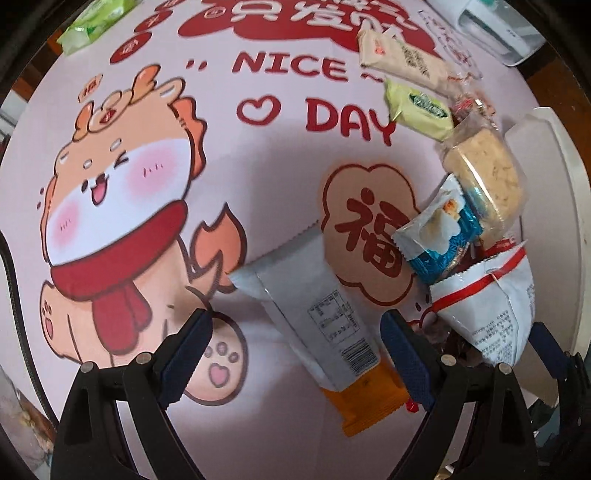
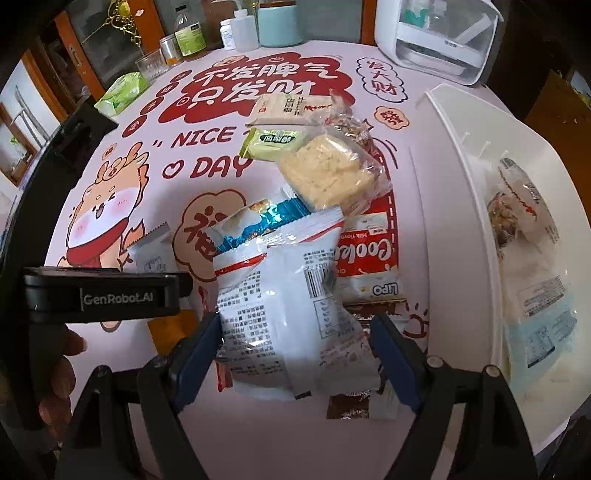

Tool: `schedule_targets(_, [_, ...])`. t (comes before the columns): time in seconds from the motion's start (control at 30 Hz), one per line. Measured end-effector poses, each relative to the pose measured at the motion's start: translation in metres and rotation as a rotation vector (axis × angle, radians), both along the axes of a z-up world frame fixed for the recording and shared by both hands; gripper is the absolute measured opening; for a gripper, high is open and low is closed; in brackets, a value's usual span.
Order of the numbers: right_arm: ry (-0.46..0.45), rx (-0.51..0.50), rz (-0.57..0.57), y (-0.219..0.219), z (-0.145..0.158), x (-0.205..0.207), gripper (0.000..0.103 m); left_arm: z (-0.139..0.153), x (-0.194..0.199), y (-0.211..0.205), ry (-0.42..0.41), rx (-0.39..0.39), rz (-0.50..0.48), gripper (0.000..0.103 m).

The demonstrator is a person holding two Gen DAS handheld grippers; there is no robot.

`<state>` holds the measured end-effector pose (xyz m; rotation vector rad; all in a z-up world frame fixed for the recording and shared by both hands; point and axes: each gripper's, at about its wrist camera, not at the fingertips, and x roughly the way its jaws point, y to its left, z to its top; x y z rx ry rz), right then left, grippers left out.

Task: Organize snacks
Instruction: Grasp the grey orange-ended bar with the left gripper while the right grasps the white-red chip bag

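My left gripper [image 1: 295, 332] is open, its jaws on either side of a grey packet with an orange end [image 1: 317, 314] lying flat on the tablecloth. My right gripper [image 2: 295, 332] is open around a white packet with a red stripe [image 2: 280, 306], which also shows in the left wrist view [image 1: 487, 299]. Behind it lie a blue-and-white packet [image 2: 258, 218], a clear-wrapped yellow crisp cake [image 2: 325, 173], a green packet [image 2: 273, 142], a cream packet [image 2: 288, 107] and a red Lipo cookie bag [image 2: 373, 251]. Whether either gripper touches its packet I cannot tell.
A white bin [image 2: 461, 155] at the right holds a few packets [image 2: 524, 221]. A green tissue pack [image 2: 123, 90], bottles and jars [image 2: 192, 37] and a white appliance [image 2: 439, 33] stand at the table's far edge. The left gripper's body [image 2: 103, 295] is at the left.
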<state>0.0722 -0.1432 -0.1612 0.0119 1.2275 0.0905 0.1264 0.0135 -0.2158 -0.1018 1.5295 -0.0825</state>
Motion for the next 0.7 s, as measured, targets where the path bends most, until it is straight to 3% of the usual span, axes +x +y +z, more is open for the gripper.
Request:
schedule_targets(0.13, [0.007,0.007,0.022,0.000,-0.004,0.001,0.080,-0.001,-0.001,-0.012,-0.011,0.058,-0.003,0.083])
schedule_targets(0.23, [0.005,0.004,0.041,0.001,-0.004,0.002,0.078,0.002,-0.005,-0.027,-0.044,0.100,-0.055,0.065])
schedule_targets(0.27, [0.005,0.003,0.047,0.001,-0.004,0.003,0.077,0.005,-0.007,-0.032,-0.057,0.100,-0.073,0.054])
schedule_targets(0.3, [0.004,0.003,0.053,0.001,-0.004,0.004,0.072,0.006,-0.009,-0.038,-0.059,0.100,-0.089,0.049])
schedule_targets(0.53, [0.013,-0.014,0.167,0.015,-0.001,0.004,0.056,0.015,-0.021,-0.055,-0.096,0.081,-0.125,0.039])
schedule_targets(0.7, [0.041,-0.014,0.254,0.024,0.000,0.002,0.052,0.024,-0.039,-0.030,-0.109,0.055,-0.073,0.035])
